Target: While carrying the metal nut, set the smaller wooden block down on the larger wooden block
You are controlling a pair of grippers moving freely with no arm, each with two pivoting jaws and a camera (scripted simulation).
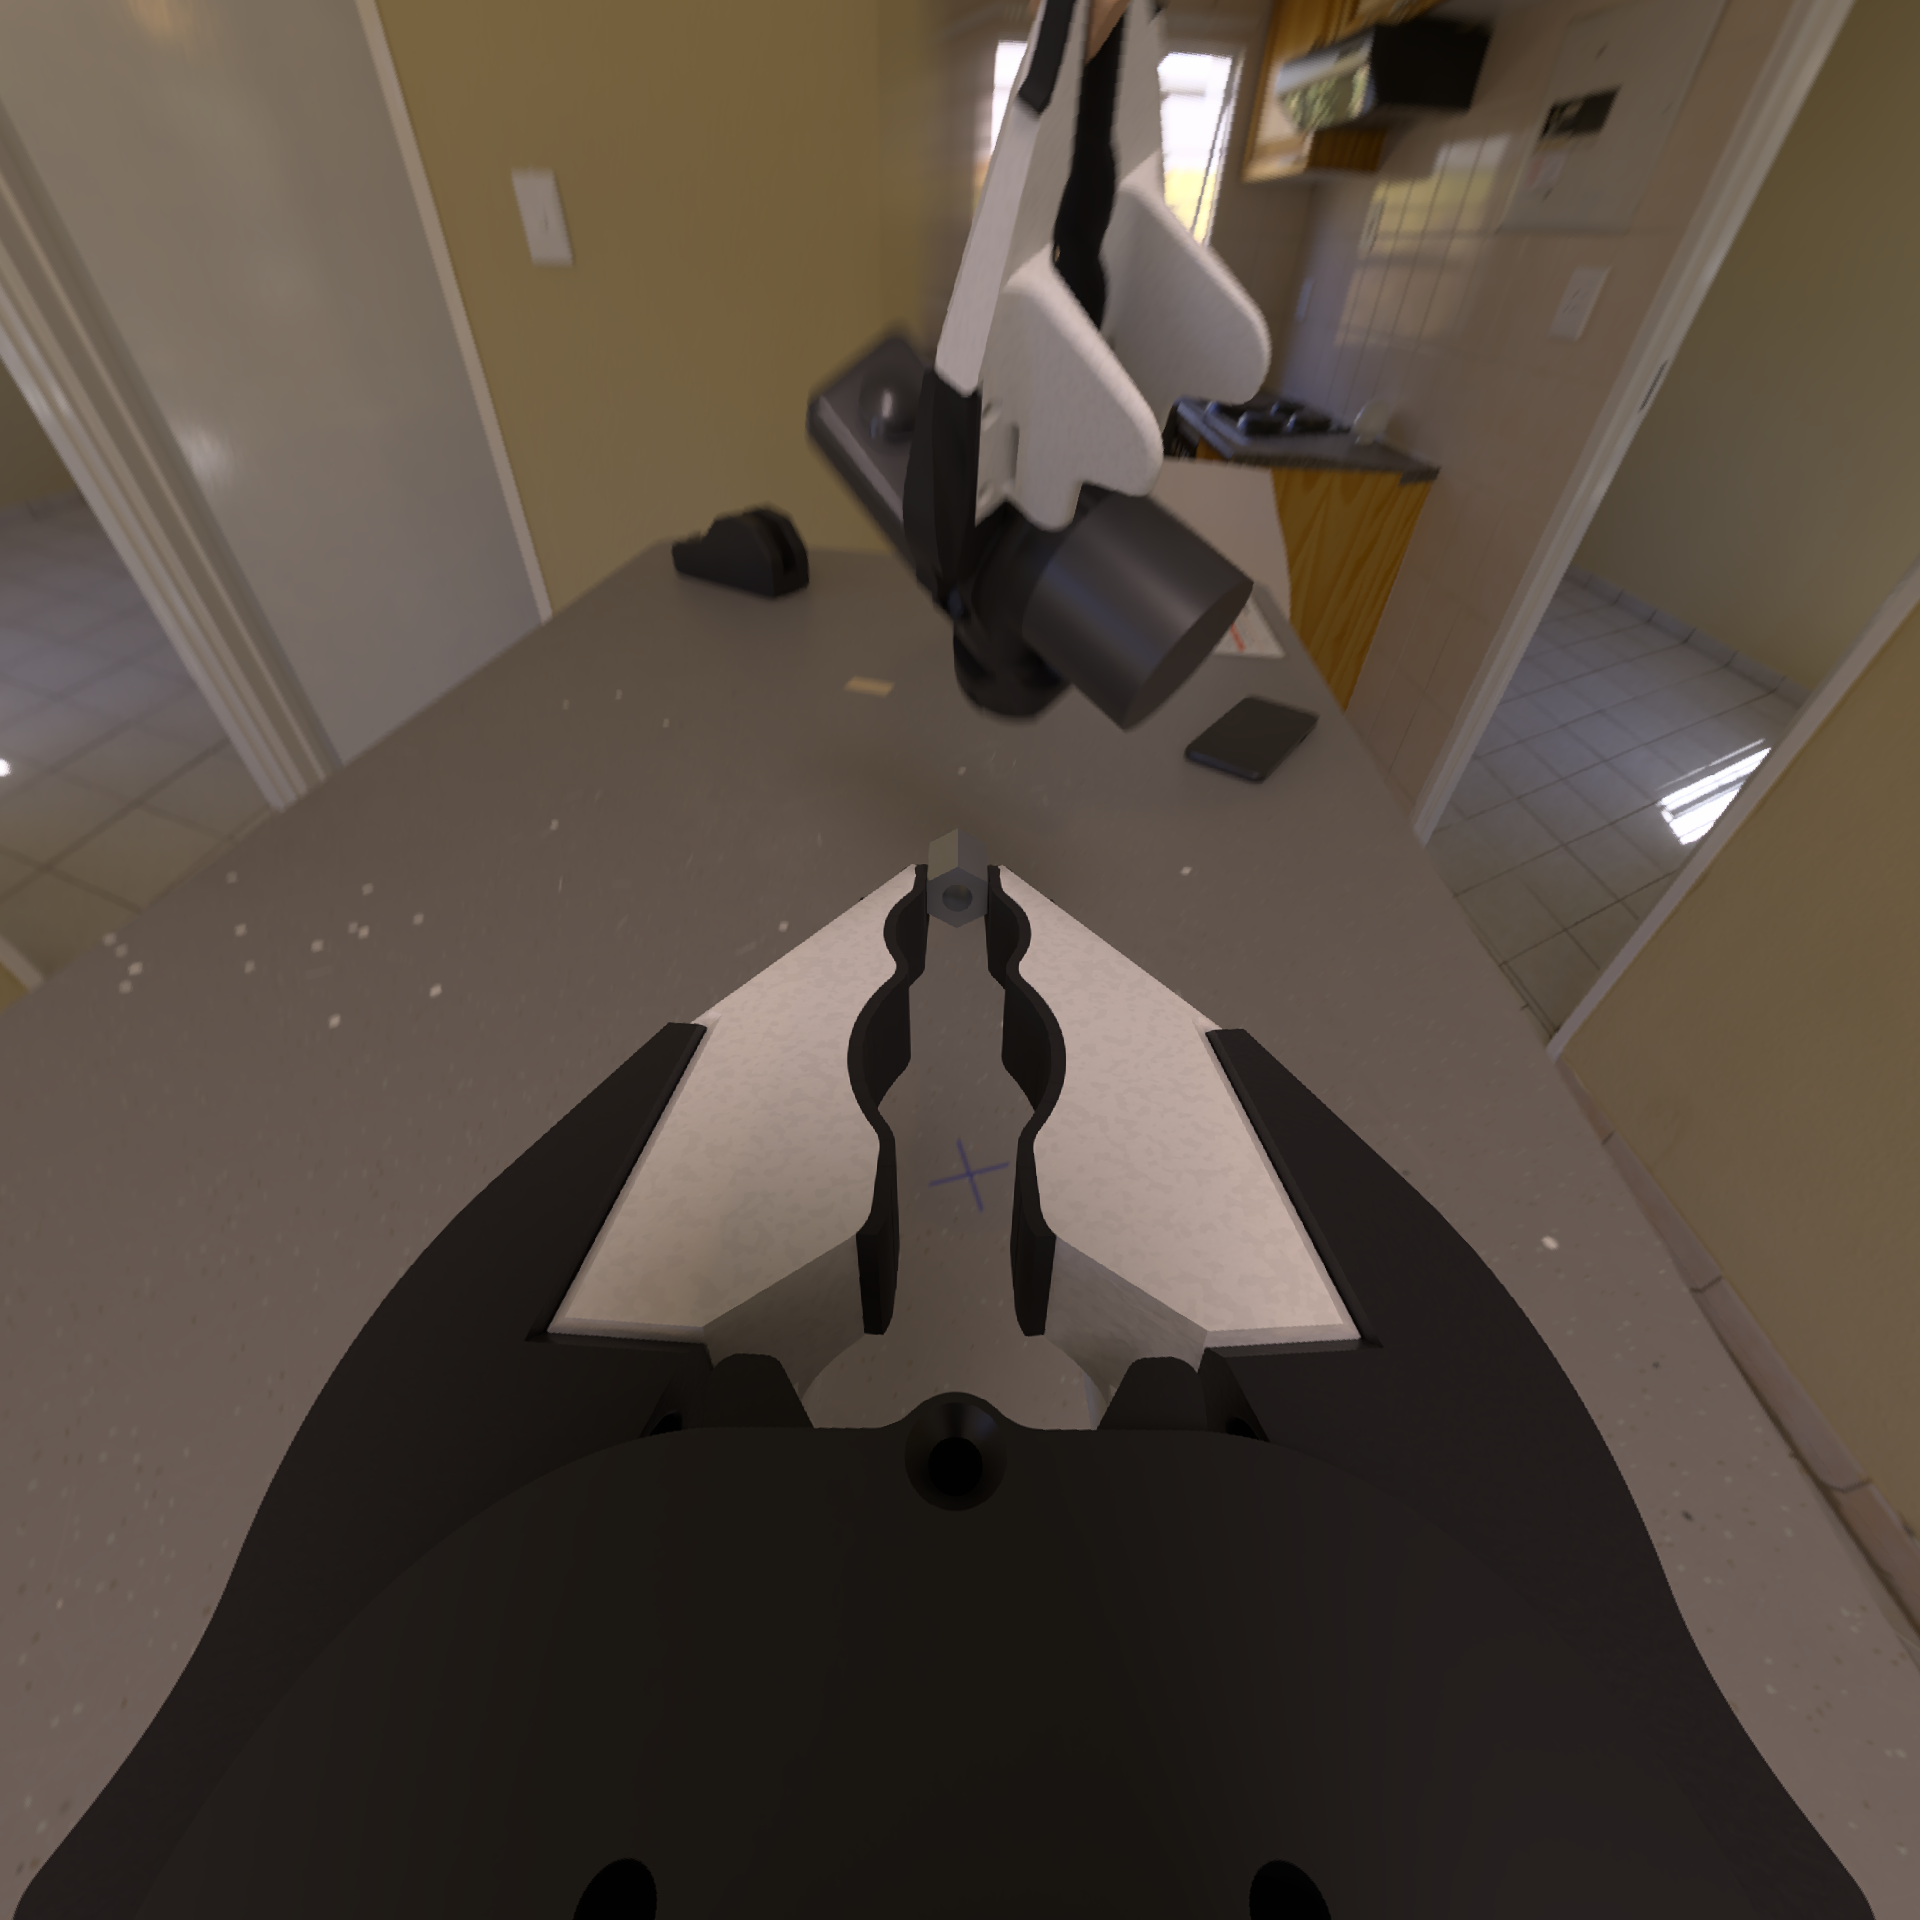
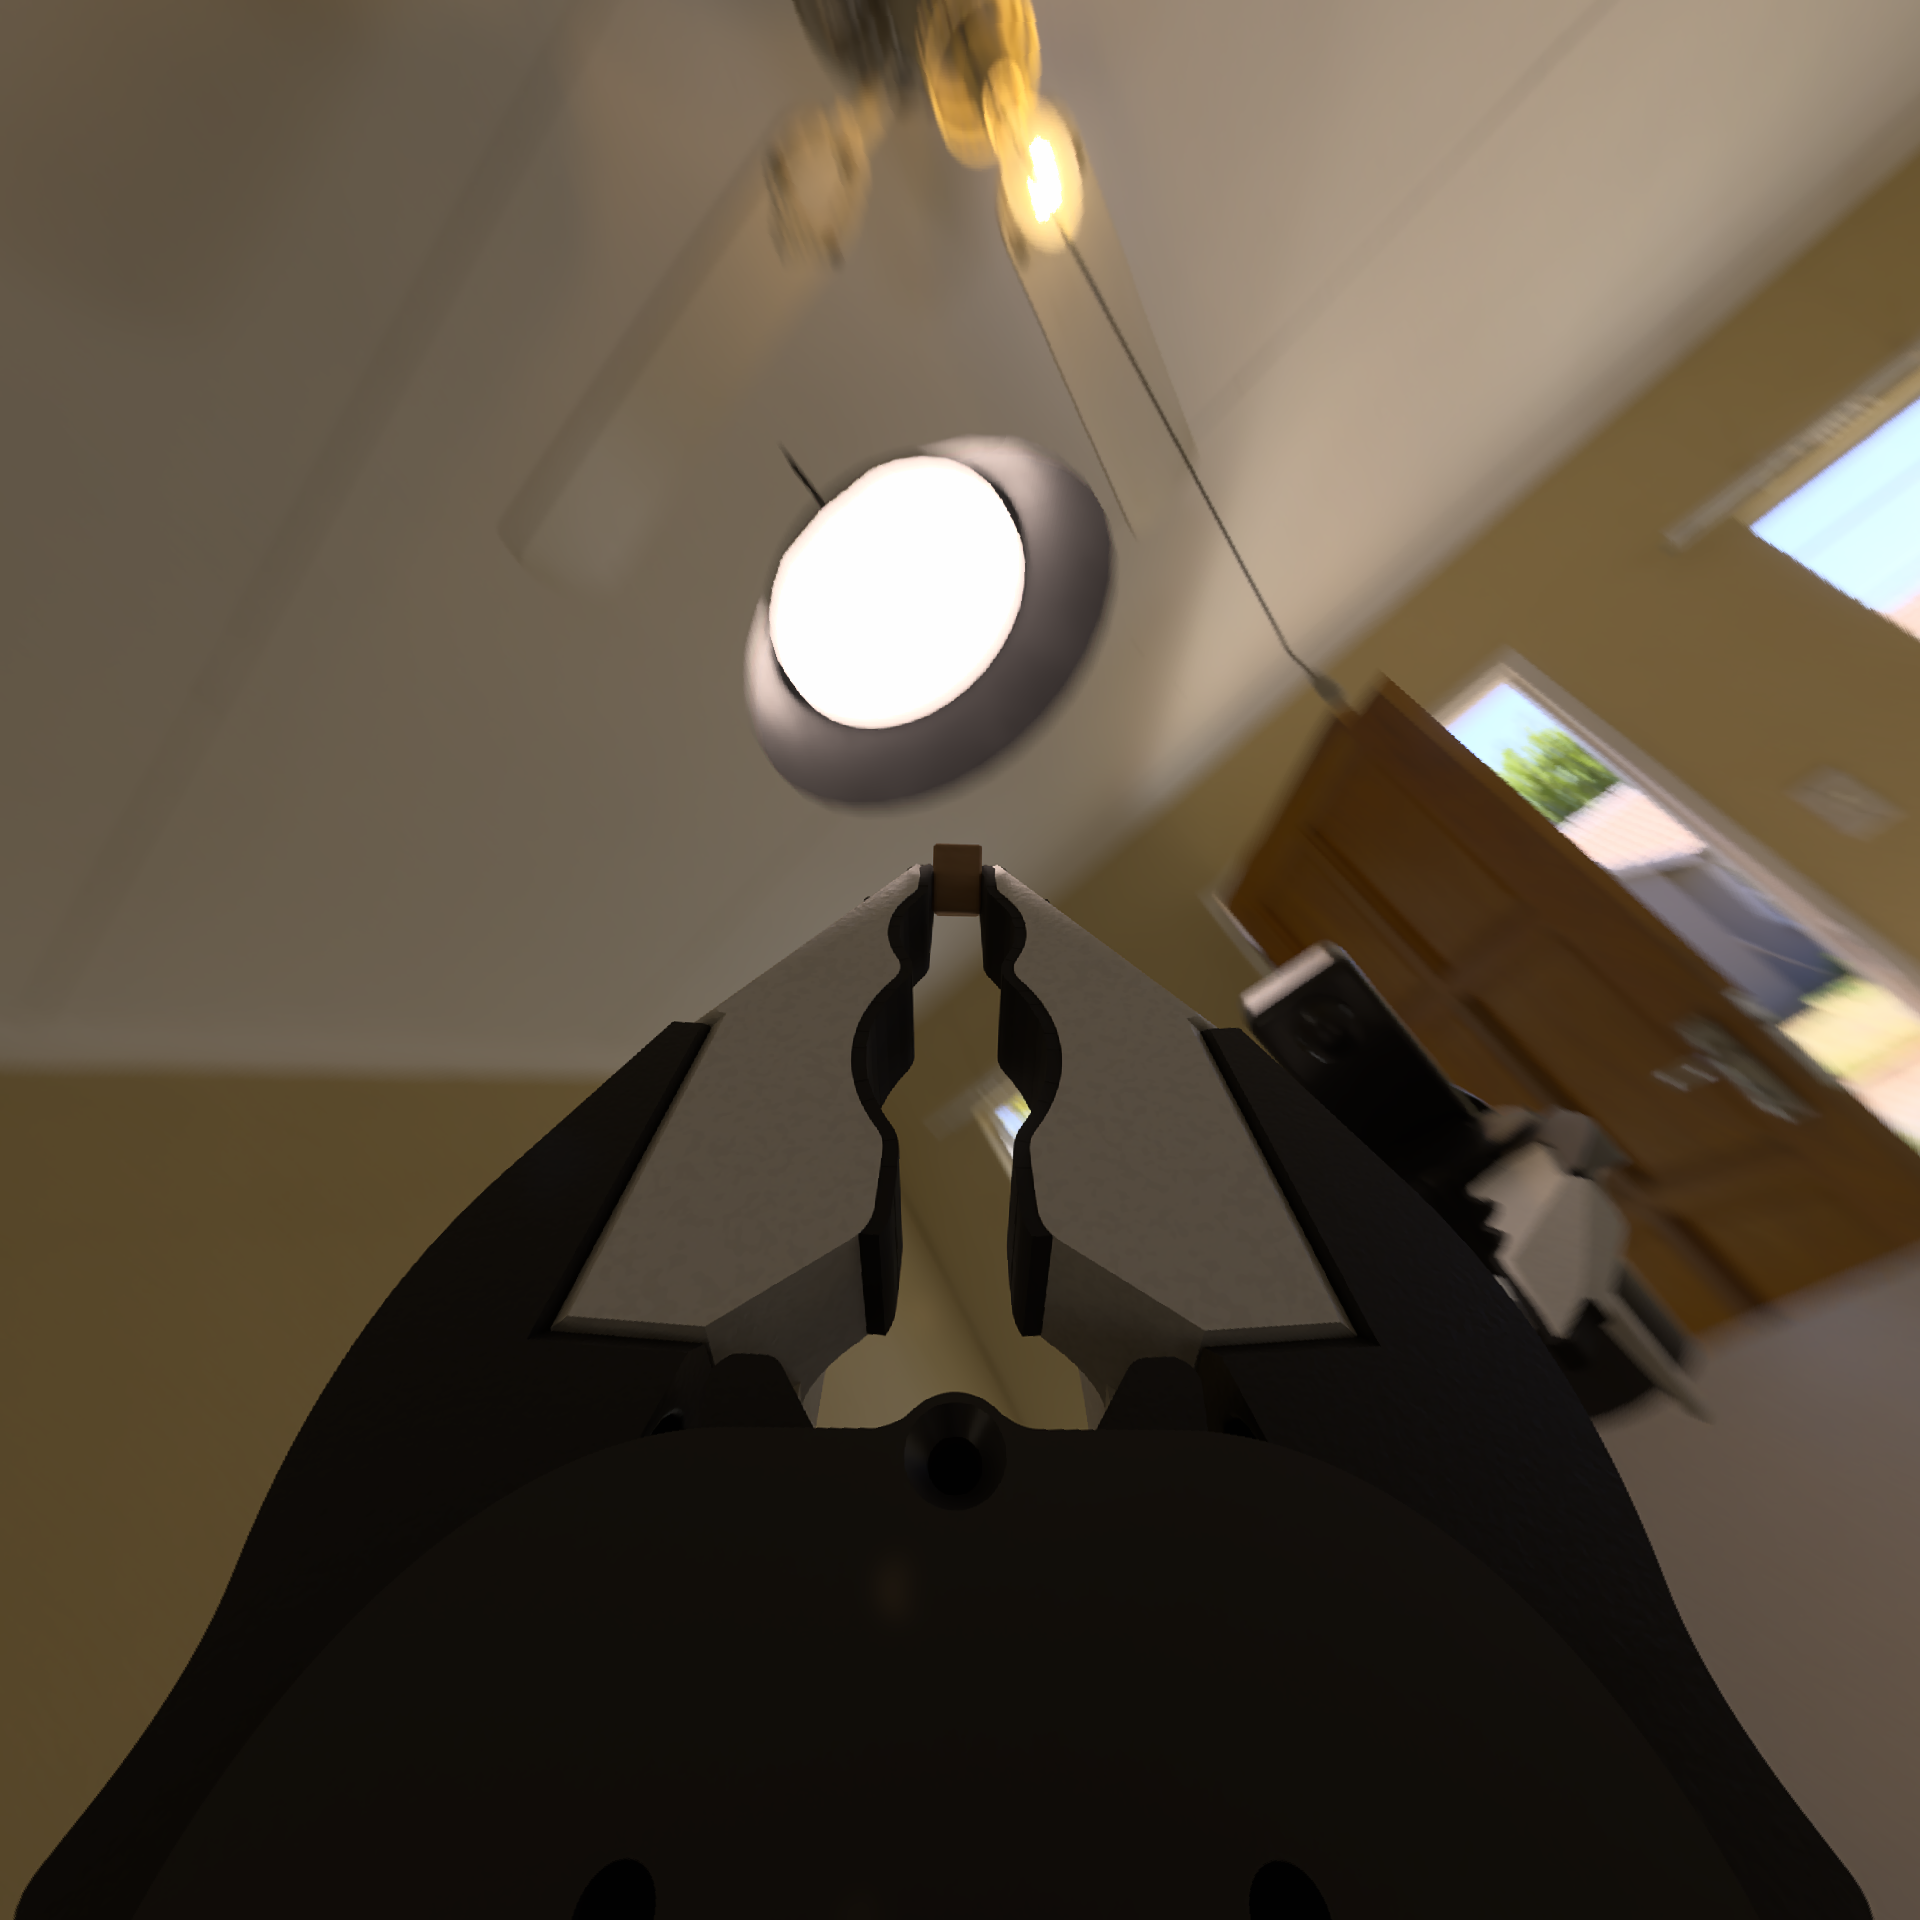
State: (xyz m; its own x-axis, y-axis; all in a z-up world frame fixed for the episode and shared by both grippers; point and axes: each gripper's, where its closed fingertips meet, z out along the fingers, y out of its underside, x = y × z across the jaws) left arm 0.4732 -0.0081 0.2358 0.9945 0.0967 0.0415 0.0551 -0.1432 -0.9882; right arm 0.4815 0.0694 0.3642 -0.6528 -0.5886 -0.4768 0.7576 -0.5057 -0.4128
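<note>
At frame centre, the left gripper point(image 1: 958, 896) clamps a small hexagonal metal nut point(image 1: 951, 900), dull grey, above the speckled grey counter point(image 1: 416, 1039). The right gripper point(image 2: 957, 896), pointed at the ceiling, pinches the smaller wooden block point(image 2: 957, 879), a plain brown cube, at its tips.

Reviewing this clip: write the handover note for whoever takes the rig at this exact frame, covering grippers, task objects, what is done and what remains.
Left gripper: shut on the metal nut, pinched at the fingertips above the grey counter.
Right gripper: shut on the smaller wooden block, raised high and tilted up toward the ceiling light.
Larger wooden block: probably the small tan piece lying flat far back on the counter, left of the right gripper's body.
Done: both pickups.
Left: swing the right gripper down over the larger block, seat the small block on it and release, keeping the nut gripped throughout.
</note>
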